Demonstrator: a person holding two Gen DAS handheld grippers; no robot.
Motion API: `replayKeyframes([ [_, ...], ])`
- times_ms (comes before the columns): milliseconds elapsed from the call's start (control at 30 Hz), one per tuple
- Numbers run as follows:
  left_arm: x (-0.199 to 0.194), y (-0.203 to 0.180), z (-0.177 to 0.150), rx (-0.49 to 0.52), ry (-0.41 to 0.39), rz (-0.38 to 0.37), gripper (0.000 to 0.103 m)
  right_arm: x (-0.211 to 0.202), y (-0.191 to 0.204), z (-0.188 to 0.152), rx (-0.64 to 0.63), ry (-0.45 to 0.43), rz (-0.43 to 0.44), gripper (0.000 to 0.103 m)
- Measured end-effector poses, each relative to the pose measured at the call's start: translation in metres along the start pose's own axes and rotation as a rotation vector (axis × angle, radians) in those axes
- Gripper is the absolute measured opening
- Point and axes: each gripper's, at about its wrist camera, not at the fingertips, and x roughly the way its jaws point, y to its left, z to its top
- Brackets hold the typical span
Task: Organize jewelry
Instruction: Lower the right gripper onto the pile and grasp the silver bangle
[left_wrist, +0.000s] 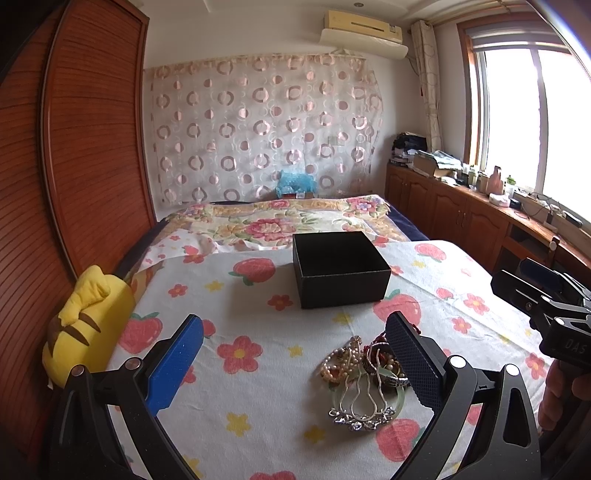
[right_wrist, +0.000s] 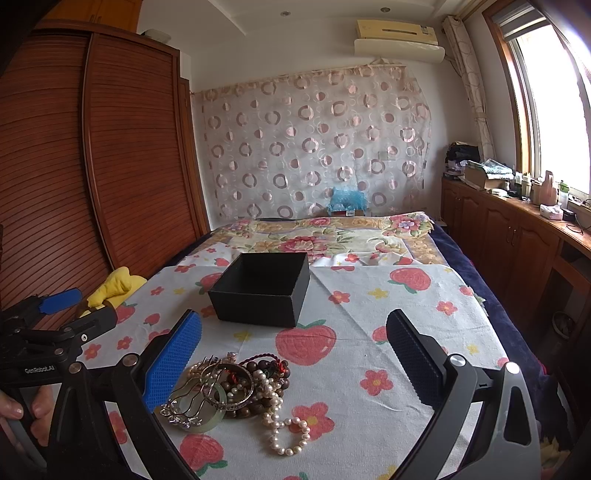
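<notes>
A: Jewelry (right_wrist: 229, 391) was seen heaped in one tangle on the strawberry-print cloth (right_wrist: 388, 306), on the near side of the black box (right_wrist: 262, 291). Was anything found inside the box?

B: Nothing could be made out in it; its interior was dark, and it appeared empty. The box was set open-topped, near the pile but apart from it.

A: How were the grippers held?

B: The left gripper (left_wrist: 295, 365) was held with its jaws spread wide and nothing between them, the pile lying just inside its right pad. The right gripper (right_wrist: 295, 362) was likewise held wide and empty, with the pile beside its left pad. In neither view was a piece being touched.

A: Which step was judged to be in hand?

B: The first pick was judged not yet begun: everything was still heaped, and the task was taken to be at its start.

A: What was the next move thought to call for?

B: One piece had to be singled out. The pearl strand (right_wrist: 284, 432) was trailing clear of the heap toward the camera, so it was judged the easiest to be lifted. The silver hair comb (left_wrist: 360, 410) and the pale green bangle (right_wrist: 218, 417) were interlocked with the beads, so dragging of neighbours was to be expected.
</notes>
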Motion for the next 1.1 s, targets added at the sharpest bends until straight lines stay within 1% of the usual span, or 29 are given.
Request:
replayKeyframes([
  [33,0.001,-0.002,-0.007,-0.001,0.004,0.0,0.095,0.0,0.0,0.0,0.001,0.001,0.001,0.1],
  [200,0.01,0.0,-0.016,-0.005,0.033,-0.001,0.095,0.014,0.005,-0.008,-0.008,0.027,0.011,0.1],
  [300,0.02,0.003,-0.018,-0.006,0.058,-0.009,0.095,0.02,0.007,-0.012,-0.022,0.055,0.046,0.1],
  [467,0.03,0.012,-0.022,-0.005,0.112,-0.014,0.095,0.032,0.02,-0.022,-0.058,0.118,0.112,0.089],
  [633,0.041,0.02,-0.031,0.002,0.154,-0.012,0.095,0.048,0.027,-0.037,-0.101,0.196,0.166,0.076],
  [667,0.042,0.021,-0.032,0.001,0.162,-0.013,0.095,0.052,0.03,-0.04,-0.107,0.213,0.175,0.074],
  [733,0.046,0.023,-0.034,0.002,0.175,-0.015,0.095,0.056,0.034,-0.044,-0.119,0.24,0.195,0.068],
  [833,0.05,0.026,-0.036,0.001,0.184,-0.019,0.095,0.065,0.04,-0.05,-0.131,0.272,0.215,0.066],
  [1100,0.058,0.029,-0.04,0.0,0.212,-0.03,0.095,0.084,0.048,-0.056,-0.143,0.344,0.275,0.066],
])
